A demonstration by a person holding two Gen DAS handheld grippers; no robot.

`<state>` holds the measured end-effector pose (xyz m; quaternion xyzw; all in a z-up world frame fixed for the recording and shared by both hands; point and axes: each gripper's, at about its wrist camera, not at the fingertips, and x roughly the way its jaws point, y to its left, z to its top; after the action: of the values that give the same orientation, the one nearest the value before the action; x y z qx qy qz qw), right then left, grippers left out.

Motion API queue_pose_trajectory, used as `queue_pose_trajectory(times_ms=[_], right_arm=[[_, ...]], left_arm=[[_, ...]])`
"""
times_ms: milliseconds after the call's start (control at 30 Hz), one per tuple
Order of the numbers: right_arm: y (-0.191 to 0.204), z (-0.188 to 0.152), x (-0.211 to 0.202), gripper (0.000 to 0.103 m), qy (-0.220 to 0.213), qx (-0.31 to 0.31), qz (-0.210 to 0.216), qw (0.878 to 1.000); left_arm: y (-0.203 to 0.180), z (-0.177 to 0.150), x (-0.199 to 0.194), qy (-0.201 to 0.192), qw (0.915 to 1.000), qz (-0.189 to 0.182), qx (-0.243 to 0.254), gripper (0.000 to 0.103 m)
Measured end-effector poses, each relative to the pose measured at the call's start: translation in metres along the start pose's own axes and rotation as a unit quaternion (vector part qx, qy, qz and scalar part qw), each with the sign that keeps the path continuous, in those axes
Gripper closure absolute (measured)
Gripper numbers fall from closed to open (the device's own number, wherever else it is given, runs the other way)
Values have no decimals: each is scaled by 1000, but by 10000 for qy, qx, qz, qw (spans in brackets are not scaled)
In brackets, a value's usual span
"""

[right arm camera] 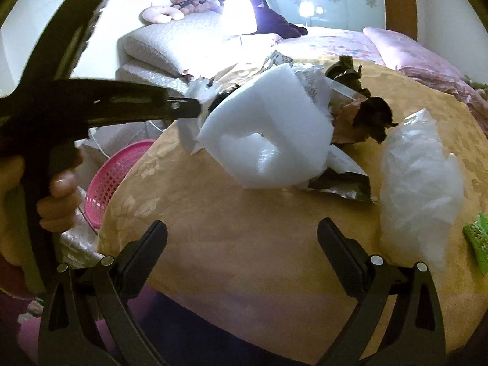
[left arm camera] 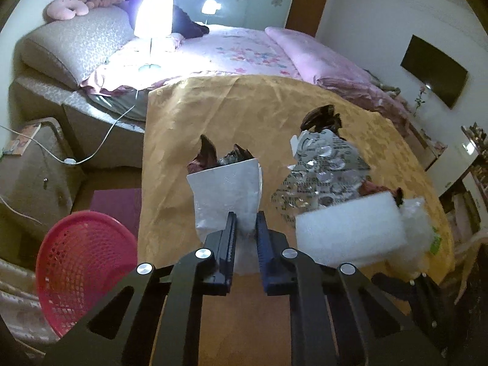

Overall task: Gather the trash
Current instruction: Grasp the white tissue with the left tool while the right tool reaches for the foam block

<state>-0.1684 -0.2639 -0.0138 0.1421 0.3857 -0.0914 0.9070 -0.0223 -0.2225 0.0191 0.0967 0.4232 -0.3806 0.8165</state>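
My left gripper (left arm camera: 245,219) is shut on a white plastic bag (left arm camera: 227,192) and holds it over the gold tablecloth (left arm camera: 231,113). Dark dried leaves (left arm camera: 210,152) poke out behind the bag. A white foam block (left arm camera: 350,231) lies to its right, beside crumpled silver foil wrap (left arm camera: 323,170). A pink mesh basket (left arm camera: 82,265) stands on the floor at the left. My right gripper (right arm camera: 242,231) is open and empty above the table's near edge. Ahead of it lie the foam block (right arm camera: 268,128), a bubble wrap bag (right arm camera: 421,183) and dried leaves (right arm camera: 372,119). The left gripper (right arm camera: 189,108) shows at the upper left of the right wrist view.
A bed with pink bedding (left arm camera: 244,52) and a lit lamp (left arm camera: 152,15) stands behind the table. A green item (right arm camera: 479,241) lies at the table's right edge. The pink basket (right arm camera: 122,177) sits below the table's left edge. A cardboard box (left arm camera: 33,164) stands left.
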Motion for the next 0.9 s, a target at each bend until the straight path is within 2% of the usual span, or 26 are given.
queue_pose_trajectory(times_ms=[200, 433, 733, 900], right_arm=[[-2, -1, -6, 7, -79, 16, -8, 10000], [-3, 7, -25, 7, -352, 14, -46, 9994], [-8, 42, -41, 7, -908, -106, -312, 9953], [-5, 57, -24, 7, -836, -219, -308, 9958]], left_arm=[[9, -16, -17, -29, 9999, -115, -100, 91], [13, -38, -39, -200, 9996, 180, 60, 91], [33, -51, -55, -322, 9988, 364, -53, 91], [39, -54, -55, -313, 9987, 392, -106, 91]])
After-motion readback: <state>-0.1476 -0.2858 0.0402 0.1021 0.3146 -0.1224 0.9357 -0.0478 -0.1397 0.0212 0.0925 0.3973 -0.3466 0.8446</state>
